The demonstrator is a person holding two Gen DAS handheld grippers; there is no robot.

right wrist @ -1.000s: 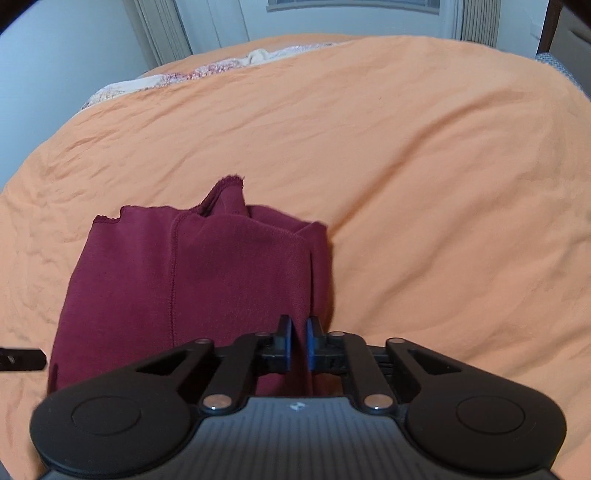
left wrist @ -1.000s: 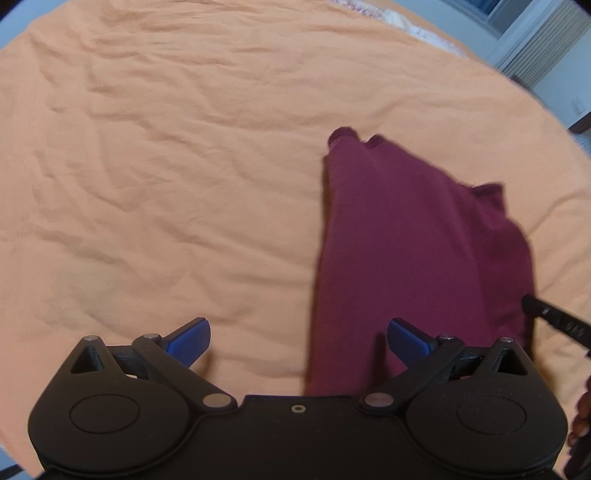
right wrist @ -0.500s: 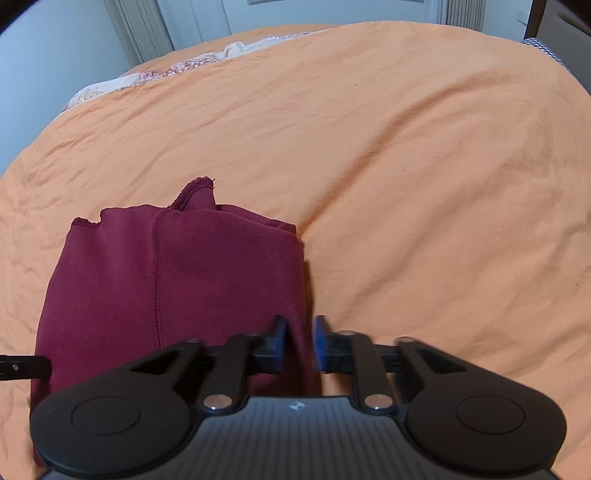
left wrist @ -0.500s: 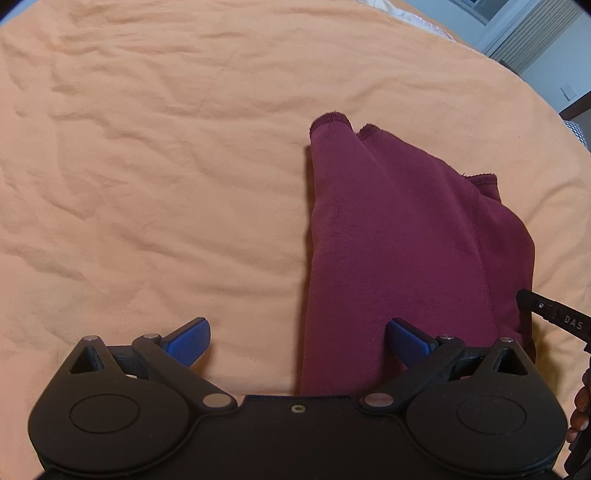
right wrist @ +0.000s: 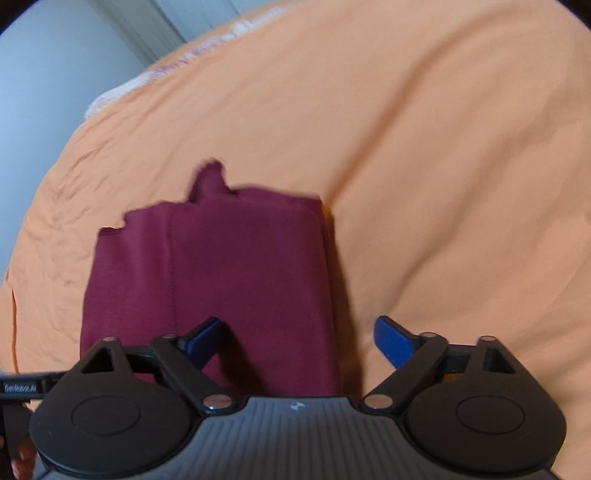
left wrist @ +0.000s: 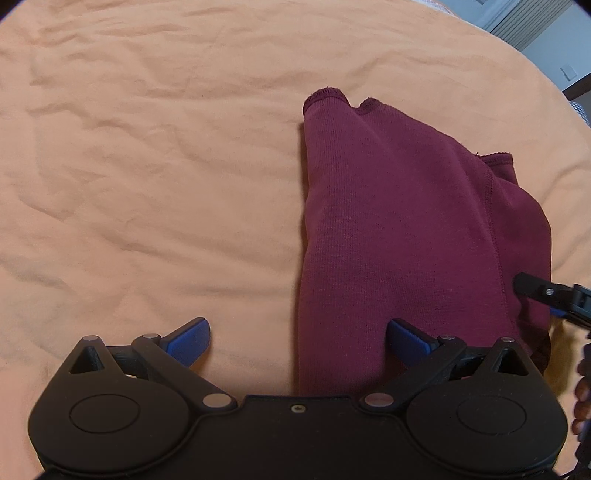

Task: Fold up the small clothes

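A folded maroon garment (left wrist: pixel 399 229) lies flat on the orange bedsheet (left wrist: pixel 147 166). My left gripper (left wrist: pixel 297 341) is open just above the garment's near left edge, its right blue fingertip (left wrist: pixel 408 338) over the cloth and its left one over bare sheet. In the right wrist view the same garment (right wrist: pixel 236 273) sits in front of my right gripper (right wrist: pixel 299 339), which is open and holds nothing. Its left fingertip (right wrist: pixel 201 339) hovers over the cloth, its right fingertip (right wrist: pixel 393 339) over the sheet. The right gripper's tip (left wrist: pixel 546 293) shows at the left view's right edge.
The wrinkled orange sheet (right wrist: pixel 443 166) spreads wide on all sides of the garment. A patterned pillow edge (right wrist: pixel 192 55) and a pale wall (right wrist: pixel 55 74) lie at the far end of the bed. A radiator or blind (left wrist: pixel 517 26) stands beyond the bed.
My right gripper went from shut on the garment's near right edge to wide open, letting it go, and tilted. The left gripper stayed open and edged closer to the garment.
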